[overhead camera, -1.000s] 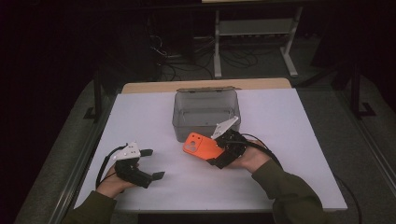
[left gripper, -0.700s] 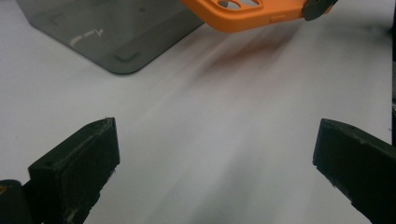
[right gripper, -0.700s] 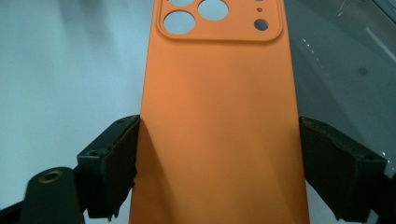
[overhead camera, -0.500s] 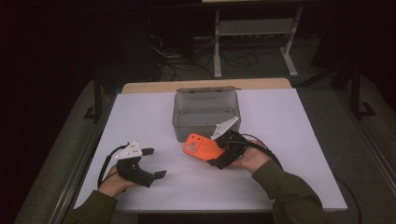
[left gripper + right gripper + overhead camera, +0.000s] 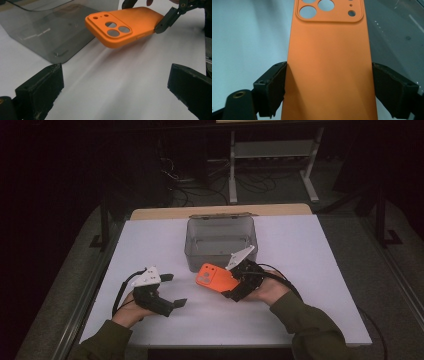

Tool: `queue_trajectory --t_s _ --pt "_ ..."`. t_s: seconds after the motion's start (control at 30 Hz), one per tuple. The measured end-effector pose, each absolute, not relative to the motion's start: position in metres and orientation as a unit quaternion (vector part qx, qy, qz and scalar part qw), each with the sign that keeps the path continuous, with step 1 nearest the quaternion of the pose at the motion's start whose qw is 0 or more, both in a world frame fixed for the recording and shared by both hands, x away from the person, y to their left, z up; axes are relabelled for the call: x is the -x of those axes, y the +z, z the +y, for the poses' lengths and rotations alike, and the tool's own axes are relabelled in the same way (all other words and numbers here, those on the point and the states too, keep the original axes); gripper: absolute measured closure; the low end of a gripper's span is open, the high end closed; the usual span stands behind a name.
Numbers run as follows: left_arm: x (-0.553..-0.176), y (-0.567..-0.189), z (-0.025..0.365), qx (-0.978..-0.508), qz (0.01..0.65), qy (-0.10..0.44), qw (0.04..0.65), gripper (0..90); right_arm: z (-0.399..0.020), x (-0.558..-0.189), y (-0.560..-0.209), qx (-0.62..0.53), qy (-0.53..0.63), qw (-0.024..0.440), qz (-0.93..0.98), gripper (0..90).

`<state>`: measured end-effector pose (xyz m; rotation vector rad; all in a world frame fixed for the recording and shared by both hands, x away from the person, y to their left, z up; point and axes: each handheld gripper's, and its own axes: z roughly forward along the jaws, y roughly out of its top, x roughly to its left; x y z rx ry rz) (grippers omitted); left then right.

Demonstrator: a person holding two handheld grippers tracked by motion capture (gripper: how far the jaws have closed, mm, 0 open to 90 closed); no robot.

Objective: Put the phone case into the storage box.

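An orange phone case (image 5: 216,277) with camera cut-outs hangs just above the white table, in front of a clear grey box (image 5: 220,257). My right gripper (image 5: 235,282) is shut on the case's two long edges; in the right gripper view the case (image 5: 329,62) runs up between the pads (image 5: 274,85). My left gripper (image 5: 176,290) stands open at the near left, pointing right toward the case. In the left gripper view the case (image 5: 125,25) floats beyond my left gripper (image 5: 115,87), whose wide jaws have nothing between them, and the box (image 5: 50,32) lies to its left.
The white table top (image 5: 300,250) has bare room right of the box and along the front edge. Black cables trail from both grippers. Beyond the table's far edge stands a metal rack (image 5: 275,155) over a dark floor with cables.
My left gripper has drifted a little up and to the right, toward the case. The right gripper and the case have stayed where they were.
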<state>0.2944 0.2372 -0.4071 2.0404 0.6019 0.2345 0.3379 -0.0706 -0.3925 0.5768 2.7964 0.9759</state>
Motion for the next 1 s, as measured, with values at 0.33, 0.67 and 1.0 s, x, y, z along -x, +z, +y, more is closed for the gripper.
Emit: queue_trajectory --t_s 0.33,0.67,1.0 --pt "-0.299 -0.406 0.221 -0.843 0.233 0.085 0.478 0.0 -0.072 -0.338 -0.392 -0.192 0.323 0.063 0.925 15.8" --pt "-0.304 -0.402 0.21 -0.845 0.221 0.087 0.478 0.0 -0.072 -0.338 -0.392 -0.191 0.323 0.063 0.925 15.8" --pt "-0.311 -0.397 0.194 -0.845 0.209 0.095 0.484 0.0 -0.073 -0.338 -0.391 -0.193 0.323 0.063 0.925 15.8"
